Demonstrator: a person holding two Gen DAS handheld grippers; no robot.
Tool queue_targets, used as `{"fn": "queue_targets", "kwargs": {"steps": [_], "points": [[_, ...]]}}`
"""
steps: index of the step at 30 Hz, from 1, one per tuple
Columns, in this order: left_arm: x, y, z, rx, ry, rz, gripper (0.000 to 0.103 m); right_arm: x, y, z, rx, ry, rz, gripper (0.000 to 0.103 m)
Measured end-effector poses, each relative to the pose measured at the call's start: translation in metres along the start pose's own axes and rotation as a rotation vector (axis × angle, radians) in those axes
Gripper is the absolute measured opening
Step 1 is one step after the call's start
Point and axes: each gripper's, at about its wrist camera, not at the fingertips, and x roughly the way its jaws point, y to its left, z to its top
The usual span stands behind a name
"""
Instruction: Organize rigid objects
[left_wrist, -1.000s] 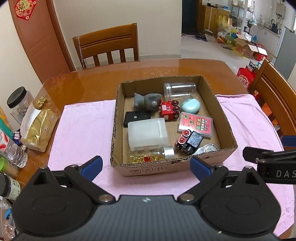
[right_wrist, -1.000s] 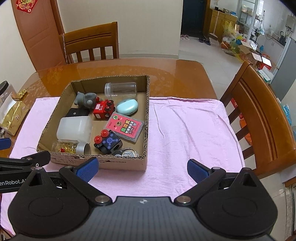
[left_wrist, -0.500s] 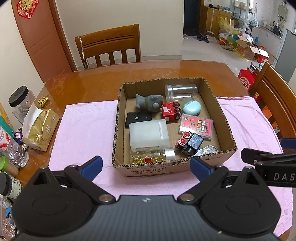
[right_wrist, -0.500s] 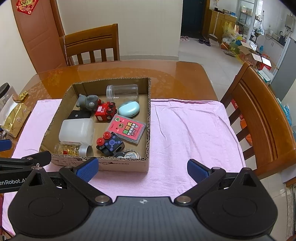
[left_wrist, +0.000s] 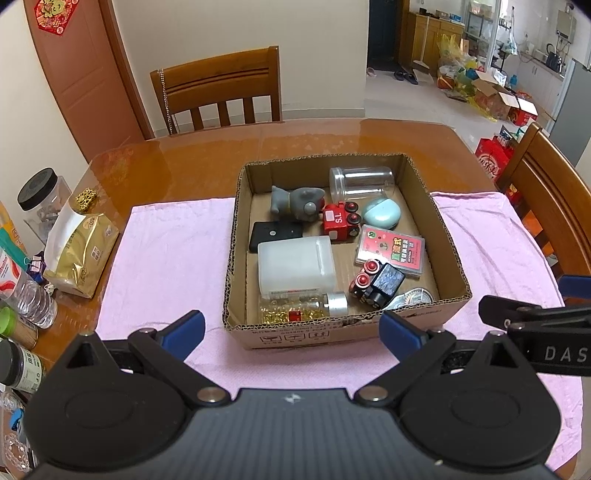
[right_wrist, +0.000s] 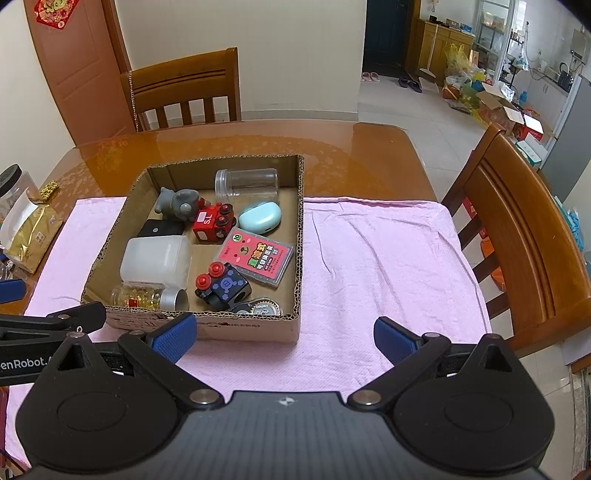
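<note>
A shallow cardboard box (left_wrist: 448, 236) (right_wrist: 300, 236) sits on a pink cloth (left_wrist: 166, 258) (right_wrist: 376, 266). Inside lie a white plastic case (left_wrist: 295, 264), a grey figure (left_wrist: 295, 199), a red toy train (left_wrist: 338, 221), a clear jar (left_wrist: 360, 181), a mint case (left_wrist: 380, 212), a pink card pack (left_wrist: 391, 249), a black toy (left_wrist: 376, 282), a black pad (left_wrist: 275, 232), a bottle of gold beads (left_wrist: 303, 308) and a tape dispenser (right_wrist: 258, 308). My left gripper (left_wrist: 291, 328) hangs open before the box's near wall. My right gripper (right_wrist: 284, 334) is open over the cloth by the box's near right corner. Neither holds anything.
A gold packet (left_wrist: 79, 254), bottles and jars (left_wrist: 26, 295) crowd the table's left edge. Wooden chairs stand behind the table (left_wrist: 218, 88) and at its right side (right_wrist: 517, 229). Bare cloth lies to the right of the box.
Both grippers have drawn back and risen a little, so the box looks slightly farther away. Nothing in the box has moved and both grippers stay open.
</note>
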Motion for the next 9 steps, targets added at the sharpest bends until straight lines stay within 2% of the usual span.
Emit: {"fn": "queue_targets", "kwargs": {"steps": [9], "points": [[-0.0026,0.0003,0.0001,-0.007,-0.002,0.000,0.100,-0.0028,0.0004,-0.0010,-0.003,-0.005,0.001,0.103]]}}
